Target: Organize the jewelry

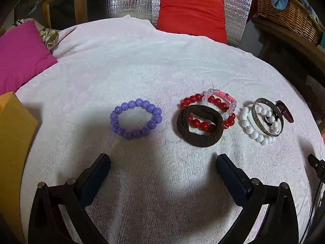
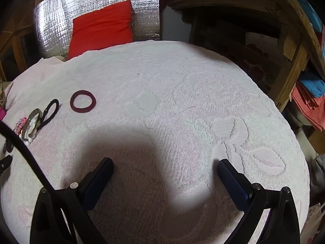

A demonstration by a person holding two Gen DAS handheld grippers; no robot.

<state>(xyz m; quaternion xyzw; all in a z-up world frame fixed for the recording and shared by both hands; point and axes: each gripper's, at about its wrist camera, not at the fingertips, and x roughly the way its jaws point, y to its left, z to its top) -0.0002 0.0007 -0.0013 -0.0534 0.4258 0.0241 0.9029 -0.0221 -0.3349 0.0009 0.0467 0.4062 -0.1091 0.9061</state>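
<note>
In the left wrist view a purple bead bracelet (image 1: 136,118) lies on the white towel (image 1: 142,71). To its right a brown hair band (image 1: 198,126) lies over a red bead bracelet (image 1: 211,101) and a pink crystal bracelet (image 1: 223,96). Further right a silver bangle (image 1: 267,118) rests on a white bead bracelet (image 1: 248,127), with a maroon band (image 1: 285,111) behind. My left gripper (image 1: 163,160) is open and empty, short of the jewelry. My right gripper (image 2: 165,164) is open and empty over bare towel. A maroon hair band (image 2: 82,101) and a black hair tie (image 2: 49,111) lie far left of it.
A magenta cushion (image 1: 22,55) and a yellow envelope (image 1: 12,142) sit at the left. A red cushion (image 1: 192,15) leans on silver foil behind. A wicker basket (image 1: 290,14) stands on a wooden shelf at the right. A black cable (image 2: 22,148) crosses the right wrist view.
</note>
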